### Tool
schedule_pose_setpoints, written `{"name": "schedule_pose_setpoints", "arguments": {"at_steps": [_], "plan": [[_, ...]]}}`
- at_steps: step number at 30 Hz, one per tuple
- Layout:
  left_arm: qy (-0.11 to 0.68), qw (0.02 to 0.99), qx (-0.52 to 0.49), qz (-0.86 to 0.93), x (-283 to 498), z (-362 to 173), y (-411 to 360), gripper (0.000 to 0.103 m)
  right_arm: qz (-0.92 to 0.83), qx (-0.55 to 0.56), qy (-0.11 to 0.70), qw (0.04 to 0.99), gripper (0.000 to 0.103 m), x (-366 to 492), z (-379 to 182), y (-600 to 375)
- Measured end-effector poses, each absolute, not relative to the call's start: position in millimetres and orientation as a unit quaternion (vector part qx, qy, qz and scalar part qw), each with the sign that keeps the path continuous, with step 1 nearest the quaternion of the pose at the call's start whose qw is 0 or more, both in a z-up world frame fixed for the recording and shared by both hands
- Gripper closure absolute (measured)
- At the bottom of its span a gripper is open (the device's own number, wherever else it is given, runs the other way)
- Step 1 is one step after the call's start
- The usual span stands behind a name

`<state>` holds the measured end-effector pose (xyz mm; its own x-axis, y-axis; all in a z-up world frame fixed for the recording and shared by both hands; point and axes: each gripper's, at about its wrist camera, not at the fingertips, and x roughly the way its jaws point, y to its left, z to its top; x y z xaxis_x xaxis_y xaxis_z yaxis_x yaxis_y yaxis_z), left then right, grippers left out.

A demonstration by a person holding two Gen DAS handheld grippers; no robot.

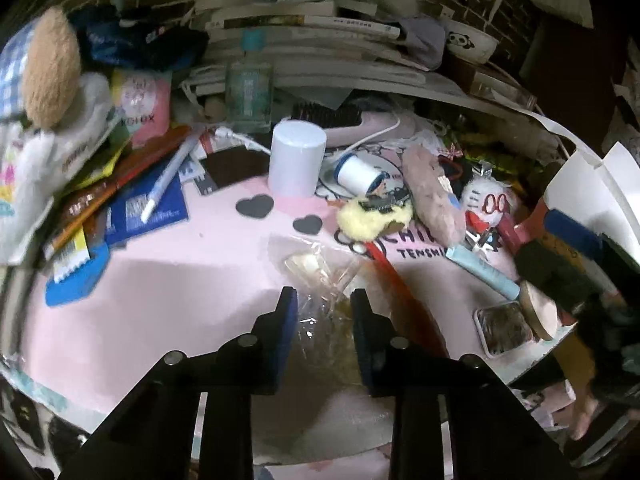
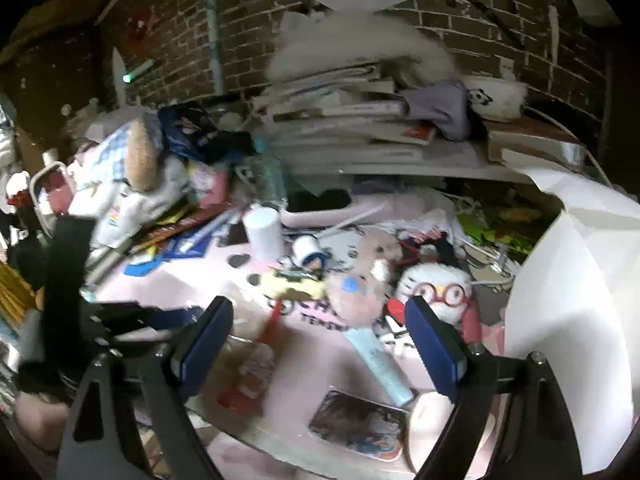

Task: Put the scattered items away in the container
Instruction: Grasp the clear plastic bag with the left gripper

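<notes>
My left gripper [image 1: 325, 300] is closed around a clear crinkled plastic bag [image 1: 316, 280] with a pale snack inside, just above the pink table mat [image 1: 160, 300]. My right gripper [image 2: 320, 316] is open and empty above the mat, over a light blue tube [image 2: 380, 360]. Scattered on the mat are a white cylinder [image 1: 296, 158], a yellow fluffy clip [image 1: 372, 216], a pink plush [image 1: 432, 192] and a white plush with red glasses [image 2: 440, 292]. The white container [image 2: 568, 320] stands at the right; it also shows in the left wrist view [image 1: 592, 184].
A stack of books [image 2: 360, 120] with a panda bowl [image 2: 496, 98] sits behind against a brick wall. Snack packets and pens [image 1: 120, 200] pile up at left. A photo card [image 2: 360, 424] lies near the front edge.
</notes>
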<state>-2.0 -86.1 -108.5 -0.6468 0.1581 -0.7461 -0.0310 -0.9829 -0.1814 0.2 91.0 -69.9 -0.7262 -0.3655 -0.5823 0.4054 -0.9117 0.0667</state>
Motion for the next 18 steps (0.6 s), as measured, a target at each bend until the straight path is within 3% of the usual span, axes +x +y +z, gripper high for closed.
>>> {"name": "schedule_pose_setpoints", "arguments": {"at_steps": [18], "plan": [[-0.047, 0.083, -0.388, 0.917, -13, -57, -75, 0.093, -0.940, 0.290, 0.075, 0.161, 0.017, -4, -102, 86]]}}
